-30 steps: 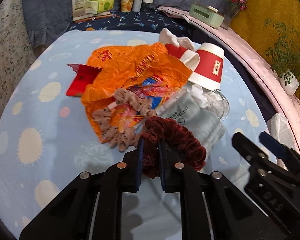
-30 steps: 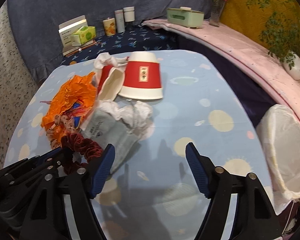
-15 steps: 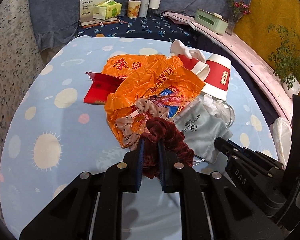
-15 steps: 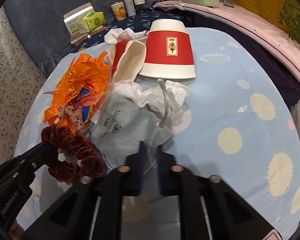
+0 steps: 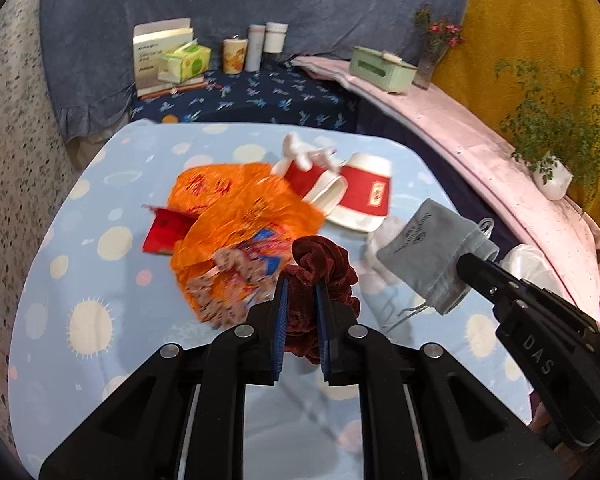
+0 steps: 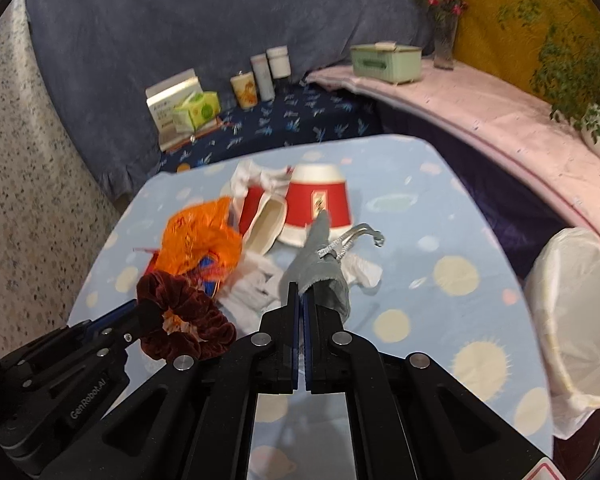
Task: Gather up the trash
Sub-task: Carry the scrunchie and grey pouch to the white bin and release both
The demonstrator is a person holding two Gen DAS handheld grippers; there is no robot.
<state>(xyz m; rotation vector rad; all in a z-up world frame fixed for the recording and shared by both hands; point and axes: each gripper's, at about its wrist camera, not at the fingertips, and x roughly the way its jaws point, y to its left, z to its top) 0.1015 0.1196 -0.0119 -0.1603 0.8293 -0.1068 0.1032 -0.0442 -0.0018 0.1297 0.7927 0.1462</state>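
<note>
Since a second ago my right tongs have clamped on the grey pouch and lifted it off the tabletop; my left tongs still grip the maroon scrunchie, raised above the orange wrapper.

**Litter heaped mid-table, bin at the right edge**

On the table, the crumpled plastic bag lies left of two paper cups (both tipped on their sides). Crumpled tissue sits in front of them. The lined bin stands just beyond the table's right edge. Boxes and canisters line the shelf behind.
</note>
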